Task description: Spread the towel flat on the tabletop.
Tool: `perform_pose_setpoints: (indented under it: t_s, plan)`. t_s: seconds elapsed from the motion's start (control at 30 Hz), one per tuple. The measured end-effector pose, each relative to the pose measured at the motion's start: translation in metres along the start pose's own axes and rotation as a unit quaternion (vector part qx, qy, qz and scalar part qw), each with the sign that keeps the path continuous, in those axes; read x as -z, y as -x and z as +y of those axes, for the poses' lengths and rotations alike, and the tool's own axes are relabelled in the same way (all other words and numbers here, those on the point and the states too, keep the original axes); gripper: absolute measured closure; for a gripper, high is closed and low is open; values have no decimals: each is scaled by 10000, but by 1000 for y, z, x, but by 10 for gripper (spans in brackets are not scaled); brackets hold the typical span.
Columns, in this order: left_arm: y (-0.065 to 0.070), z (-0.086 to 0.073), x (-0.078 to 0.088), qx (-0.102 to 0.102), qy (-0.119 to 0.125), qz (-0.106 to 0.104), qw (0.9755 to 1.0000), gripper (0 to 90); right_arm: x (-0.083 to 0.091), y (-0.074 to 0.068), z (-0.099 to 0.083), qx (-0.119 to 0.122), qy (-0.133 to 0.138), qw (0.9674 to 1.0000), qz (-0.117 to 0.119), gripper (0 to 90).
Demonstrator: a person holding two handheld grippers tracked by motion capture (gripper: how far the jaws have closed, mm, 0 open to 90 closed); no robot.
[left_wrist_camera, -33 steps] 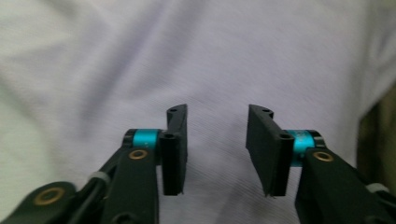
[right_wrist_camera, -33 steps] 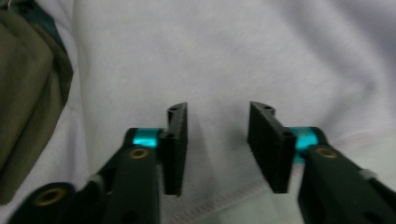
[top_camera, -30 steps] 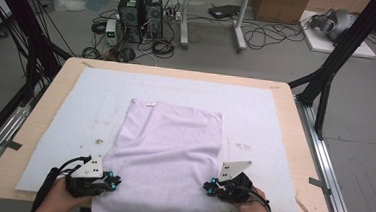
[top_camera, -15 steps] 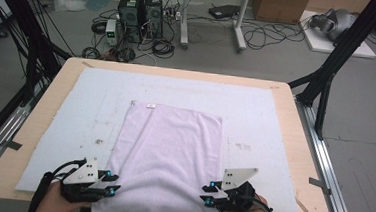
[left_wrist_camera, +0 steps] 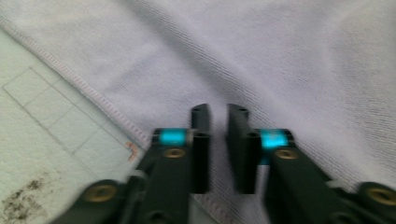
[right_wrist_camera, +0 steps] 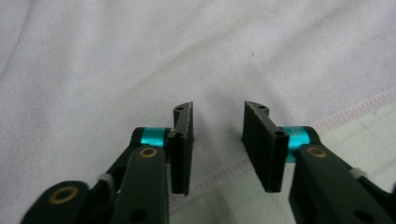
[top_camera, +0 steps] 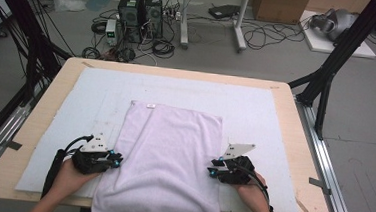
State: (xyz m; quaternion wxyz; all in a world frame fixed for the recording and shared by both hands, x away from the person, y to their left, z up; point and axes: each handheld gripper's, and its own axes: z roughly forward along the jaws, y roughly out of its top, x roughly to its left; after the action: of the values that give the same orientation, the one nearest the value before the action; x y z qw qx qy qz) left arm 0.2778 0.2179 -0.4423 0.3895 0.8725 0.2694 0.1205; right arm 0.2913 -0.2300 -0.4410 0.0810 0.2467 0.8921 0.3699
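A pale lilac towel (top_camera: 173,150) lies on the light mat (top_camera: 256,111), its near end hanging over the table's front edge. My left gripper (top_camera: 117,161) sits at the towel's left edge. In the left gripper view its jaws have just been closing and this gripper (left_wrist_camera: 217,112) is shut on the towel (left_wrist_camera: 280,56) by the hem, with only a thin slit left. My right gripper (top_camera: 211,170) is at the towel's right edge. Having just been opening, the right gripper (right_wrist_camera: 217,109) stands open astride the hem, the towel (right_wrist_camera: 116,56) lying flat between the pads.
The wooden table (top_camera: 297,153) shows beyond the mat on all sides, with metal rails along both sides. Behind it on the floor are computer towers (top_camera: 137,7), cables and black frame legs. A dark stain (left_wrist_camera: 23,205) marks the mat near my left gripper.
Both grippers first drew back toward the near edge, then moved up along the towel's sides away from the person. The right jaws stand wider apart than a second ago.
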Motion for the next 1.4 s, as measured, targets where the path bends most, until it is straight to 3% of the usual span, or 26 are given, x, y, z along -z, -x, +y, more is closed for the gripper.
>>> perform_pose_setpoints:
  t_s: [0.07, 0.13, 0.23, 0.33, 0.4, 0.5, 0.6, 0.73, 0.83, 0.87, 0.93, 0.97, 1.03, 1.13, 1.2, 1.27, 1.4]
  plan:
    - [1, 2, 0, -67, -49, 42, 10000, 878, 0, 3, 2, 21, -83, 10000, 25, 865]
    - [-1, 2, 0, -47, -32, 270, 9996, 883, 1, 5, 6, 102, -194, 9997, -91, 878]
    - [-10, 3, -1, 108, 1, 465, 9989, 882, 3, 13, 8, 46, -204, 9988, -452, 878]
    - [-12, 6, -1, 129, 34, 481, 9988, 868, 4, 22, 7, -133, -148, 9986, -500, 866]
    - [-9, 7, 3, 108, 146, 444, 9988, 762, 6, 19, 8, -81, -79, 9985, -536, 757]
    - [2, 8, 14, -15, 295, 300, 9991, 679, 17, 5, 11, 62, 319, 9989, -336, 700]
    - [19, 7, 23, -181, 376, 28, 9991, 641, 23, -15, 10, 301, 523, 9982, -6, 654]
    - [39, -3, 23, -354, 260, -527, 9976, 625, 21, -43, 2, 580, 402, 9963, 491, 596]
    - [47, -12, 17, -512, -42, -807, 9954, 664, 17, -56, -4, 701, 237, 9947, 720, 603]
    - [50, -15, 16, -554, 15, -759, 9956, 719, 14, -58, -6, 712, 153, 9941, 803, 626]
    - [49, -17, 18, -464, 1, -878, 9951, 878, 6, -61, -11, 855, -43, 9927, 848, 756]
    - [50, -17, 20, -457, -33, -856, 9953, 885, 7, -61, -13, 868, 26, 9913, 988, 868]
    - [56, -19, 24, -569, -79, -802, 9951, 889, 9, -62, -14, 837, -35, 9907, 1072, 882]
    - [69, -26, 34, -584, 19, -897, 9943, 889, 14, -72, -17, 902, -71, 9869, 1337, 884]
    - [71, -28, 40, -625, 65, -879, 9941, 883, 19, -79, -20, 994, 90, 9850, 1406, 868]
    - [67, -27, 42, -554, 156, -756, 9955, 812, 23, -76, -17, 848, 292, 9865, 1374, 786]
    - [50, -17, 42, -399, 403, -500, 9971, 672, 25, -56, -10, 514, 528, 9918, 1040, 663]
